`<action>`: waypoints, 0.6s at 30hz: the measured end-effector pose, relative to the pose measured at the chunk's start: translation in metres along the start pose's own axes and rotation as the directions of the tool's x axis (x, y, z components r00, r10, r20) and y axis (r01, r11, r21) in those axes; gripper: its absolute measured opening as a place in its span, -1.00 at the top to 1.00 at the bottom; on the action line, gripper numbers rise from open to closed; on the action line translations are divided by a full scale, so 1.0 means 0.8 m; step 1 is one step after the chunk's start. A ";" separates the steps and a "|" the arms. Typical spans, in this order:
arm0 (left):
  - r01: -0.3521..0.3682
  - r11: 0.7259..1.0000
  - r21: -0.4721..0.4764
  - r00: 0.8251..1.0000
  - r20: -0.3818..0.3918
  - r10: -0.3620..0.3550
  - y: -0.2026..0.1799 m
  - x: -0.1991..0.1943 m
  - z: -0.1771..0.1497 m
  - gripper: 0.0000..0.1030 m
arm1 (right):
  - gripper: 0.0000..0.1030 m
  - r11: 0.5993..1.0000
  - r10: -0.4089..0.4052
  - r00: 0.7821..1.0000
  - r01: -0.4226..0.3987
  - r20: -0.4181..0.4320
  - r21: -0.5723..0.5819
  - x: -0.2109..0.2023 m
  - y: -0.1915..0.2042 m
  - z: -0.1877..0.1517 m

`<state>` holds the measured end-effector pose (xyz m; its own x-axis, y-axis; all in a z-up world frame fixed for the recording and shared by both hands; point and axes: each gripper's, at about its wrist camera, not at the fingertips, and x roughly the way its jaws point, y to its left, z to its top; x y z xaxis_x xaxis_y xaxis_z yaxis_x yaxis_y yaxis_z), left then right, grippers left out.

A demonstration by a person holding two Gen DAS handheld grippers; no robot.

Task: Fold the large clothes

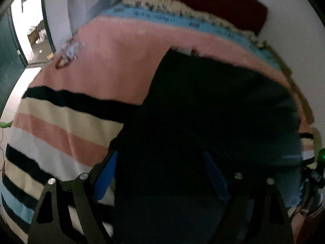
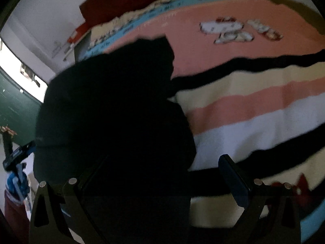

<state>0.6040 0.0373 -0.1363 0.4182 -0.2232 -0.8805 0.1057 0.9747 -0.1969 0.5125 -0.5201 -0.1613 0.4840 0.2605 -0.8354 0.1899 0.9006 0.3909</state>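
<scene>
Garment (image 1: 203, 111): dark, on striped blanket (image 1: 67, 130), ahead of both tools.
Left tool (image 1: 160, 174): spread, over garment.
Right tool (image 2: 162, 174): spread, probably at its edge.

A dark garment (image 1: 203, 111) lies on a bed covered by a striped blanket (image 1: 71, 126) of pink, cream, white, black and pale blue bands. The left gripper (image 1: 160, 174) hangs just above the garment, its blue-padded jaws set wide apart with dark cloth showing between them. At the right edge, a small green light (image 1: 321, 156) glows. At the left, a doorway (image 1: 30, 30) shows bright.
</scene>
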 end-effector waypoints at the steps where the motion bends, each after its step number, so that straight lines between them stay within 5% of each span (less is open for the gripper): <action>1: 0.008 1.000 0.003 1.000 -0.014 -0.008 0.003 0.009 0.000 -0.64 | -0.99 1.000 0.020 1.000 -0.020 -0.017 0.003 0.010 -0.003 0.002; 5: 0.139 0.987 -0.085 0.987 -0.068 -0.145 0.034 0.055 -0.003 -1.00 | -0.99 0.988 0.150 0.985 -0.146 -0.086 0.057 0.047 -0.016 0.005; 9: 0.284 0.946 -0.157 0.950 -0.085 -0.299 0.056 0.082 -0.014 -1.00 | -0.99 0.968 0.249 0.957 -0.240 -0.151 0.079 0.078 -0.019 0.007; 15: 0.401 0.903 -0.154 0.908 -0.064 -0.414 0.046 0.091 -0.035 -1.00 | -0.99 0.940 0.339 0.926 -0.329 -0.165 0.086 0.099 -0.006 0.005; 18: 0.412 0.900 -0.142 0.909 -0.011 -0.418 0.028 0.083 -0.049 -0.98 | -0.99 0.928 0.372 0.919 -0.363 -0.130 0.090 0.104 0.004 -0.002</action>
<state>0.5984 0.0445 -0.2161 0.3256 -0.6098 -0.7225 0.1391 0.7868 -0.6014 0.5522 -0.4952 -0.2301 0.4046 0.6197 -0.6725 0.0774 0.7095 0.7004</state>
